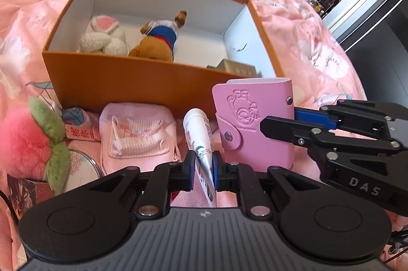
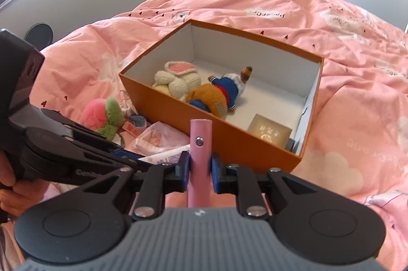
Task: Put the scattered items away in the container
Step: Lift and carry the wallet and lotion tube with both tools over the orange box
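Both grippers are clamped on cargo. At the bottom centre of its own view, the left gripper [image 1: 204, 166] has its blue pads pinched narrow on the flat crimped end of a printed tube [image 1: 199, 138], so the white cap points up and away toward the box; holding it by the thin tail probably gives the pads a flat surface to bite. The right gripper [image 2: 200, 171] is closed on a pink card wallet [image 2: 201, 143], edge-on in its own view and seen broadside at centre right of the left view [image 1: 252, 123], standing upright with its snap strap facing the camera. Gripped by the spine side, it should drop in cleanly.

Just past both loads sits the orange box [image 1: 122, 82], open-topped on the pink duvet [image 1: 306, 23]. Inside, at the upper middle of the frame, lie a white knitted rabbit [image 1: 104, 36] and a bear in blue clothes [image 1: 158, 41], touching; a tan booklet [image 2: 270, 133] rests in the near right corner.

Still outside, along the box's near wall in the lower left of the left view: a pink fluffy peach [image 1: 28, 140], a pink pouch [image 1: 139, 138], a round mirror [image 1: 81, 166]. Judging by this, the job is partway done, and both items look ready for carrying over the rim.
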The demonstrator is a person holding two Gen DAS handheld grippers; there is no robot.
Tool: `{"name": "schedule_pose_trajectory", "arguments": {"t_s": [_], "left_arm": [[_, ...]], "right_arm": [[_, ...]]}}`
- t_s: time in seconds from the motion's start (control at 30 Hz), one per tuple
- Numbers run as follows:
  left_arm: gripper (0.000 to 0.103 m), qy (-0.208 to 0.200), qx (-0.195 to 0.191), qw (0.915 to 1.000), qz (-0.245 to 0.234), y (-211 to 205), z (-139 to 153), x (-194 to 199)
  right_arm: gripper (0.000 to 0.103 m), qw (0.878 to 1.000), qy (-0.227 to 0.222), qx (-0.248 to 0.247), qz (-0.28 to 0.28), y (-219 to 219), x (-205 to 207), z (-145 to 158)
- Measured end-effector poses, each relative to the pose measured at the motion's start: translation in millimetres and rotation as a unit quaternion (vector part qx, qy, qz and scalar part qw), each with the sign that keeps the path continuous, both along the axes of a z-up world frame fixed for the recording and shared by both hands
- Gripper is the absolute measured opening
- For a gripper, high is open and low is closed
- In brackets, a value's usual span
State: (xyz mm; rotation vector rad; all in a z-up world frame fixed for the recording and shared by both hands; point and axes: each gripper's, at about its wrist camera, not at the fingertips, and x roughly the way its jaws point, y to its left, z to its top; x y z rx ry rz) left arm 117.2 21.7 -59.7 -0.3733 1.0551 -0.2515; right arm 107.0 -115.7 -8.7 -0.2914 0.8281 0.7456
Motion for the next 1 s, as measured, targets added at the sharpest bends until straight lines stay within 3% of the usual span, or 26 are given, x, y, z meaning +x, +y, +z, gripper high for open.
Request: {"name": "schedule_pose_trajectory", "arguments": {"t_s": [0.57,0.8,1.0], "left_arm": [[0.015,-0.107,-0.017,0.9941,0.007,9.8,76.4,34.2],[0.015,-0.127,-0.011,0.9916,0.021,13.9,78.9,65.7],[0.015,-0.119,-0.001,0.9923,0.035,20.8,65.3,94.6]], "right_arm": [[0.019,0.996,-0.078,0.035,-0.012,-2.7,26.5,65.8],[0.019,0.995,-0.090,0.024,-0.035,11.1,65.6,63.6],[0.019,0.994,-0.091,0.014,-0.058,26.8,102.0,53.4]]}}
